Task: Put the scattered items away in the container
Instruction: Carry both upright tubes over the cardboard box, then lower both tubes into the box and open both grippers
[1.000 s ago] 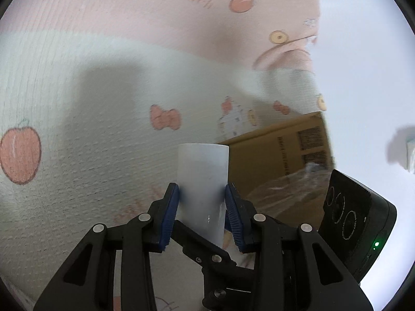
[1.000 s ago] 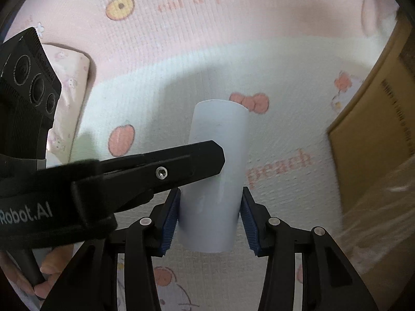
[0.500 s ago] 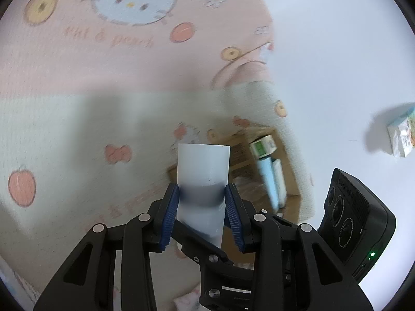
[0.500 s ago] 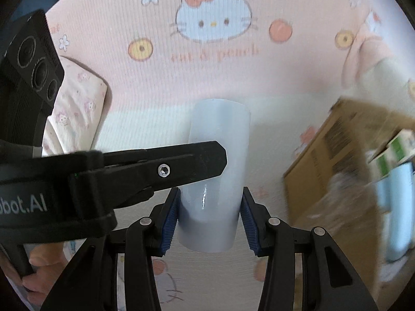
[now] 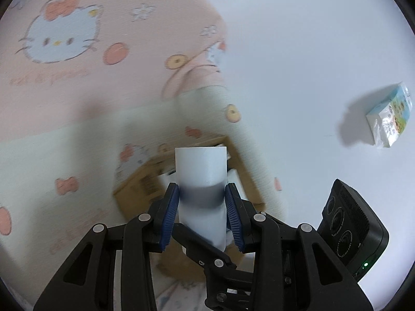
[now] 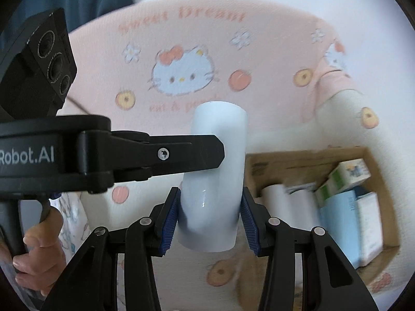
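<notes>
Both grippers grip the same white cylinder. My left gripper (image 5: 201,216) is shut on the white cylinder (image 5: 201,171), held above the open cardboard box (image 5: 137,194). My right gripper (image 6: 210,219) is shut on the cylinder's lower part (image 6: 215,181); the left gripper's black finger (image 6: 166,154) crosses it from the left. The cardboard box (image 6: 272,164) lies to the right in the right wrist view and holds a white roll (image 6: 284,207), a green-and-white carton (image 6: 342,177) and a light blue box (image 6: 345,223).
A pink and cream Hello Kitty blanket (image 6: 181,70) covers the surface under everything. A small printed tissue pack (image 5: 389,119) lies on the white floor at the right. The person's hand (image 6: 39,246) holds the left gripper's handle.
Both grippers have risen with the cylinder. The box has come into view from above, with its contents now showing, and the tissue pack has come into view on the floor.
</notes>
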A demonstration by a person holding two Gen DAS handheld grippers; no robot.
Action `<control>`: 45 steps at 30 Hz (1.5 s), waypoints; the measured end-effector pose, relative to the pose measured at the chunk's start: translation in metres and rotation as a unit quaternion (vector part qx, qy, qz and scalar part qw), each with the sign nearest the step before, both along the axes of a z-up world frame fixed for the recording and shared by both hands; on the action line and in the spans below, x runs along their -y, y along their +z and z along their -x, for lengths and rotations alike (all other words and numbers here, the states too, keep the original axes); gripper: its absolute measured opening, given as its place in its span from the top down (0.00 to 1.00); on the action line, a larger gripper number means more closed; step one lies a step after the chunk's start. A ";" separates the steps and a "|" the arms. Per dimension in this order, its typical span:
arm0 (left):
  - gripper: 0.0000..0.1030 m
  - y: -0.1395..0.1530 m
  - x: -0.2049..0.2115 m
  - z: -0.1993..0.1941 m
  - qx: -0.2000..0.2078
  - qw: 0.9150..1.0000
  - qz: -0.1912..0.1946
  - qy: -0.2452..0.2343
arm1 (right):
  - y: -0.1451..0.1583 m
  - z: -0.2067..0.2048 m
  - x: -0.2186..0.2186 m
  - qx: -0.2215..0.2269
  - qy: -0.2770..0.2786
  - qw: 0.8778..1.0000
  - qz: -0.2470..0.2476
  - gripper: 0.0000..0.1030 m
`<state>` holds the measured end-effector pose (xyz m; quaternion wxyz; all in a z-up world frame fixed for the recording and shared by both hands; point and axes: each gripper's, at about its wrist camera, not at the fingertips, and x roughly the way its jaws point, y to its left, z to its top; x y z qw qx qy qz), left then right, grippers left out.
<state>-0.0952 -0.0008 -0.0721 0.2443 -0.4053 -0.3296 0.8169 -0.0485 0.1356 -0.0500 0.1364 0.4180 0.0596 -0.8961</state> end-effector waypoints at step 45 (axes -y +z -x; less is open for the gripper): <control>0.61 -0.094 -0.140 0.117 0.192 0.970 0.146 -0.024 | -0.110 0.109 -0.159 0.233 -0.001 0.971 0.061 0.58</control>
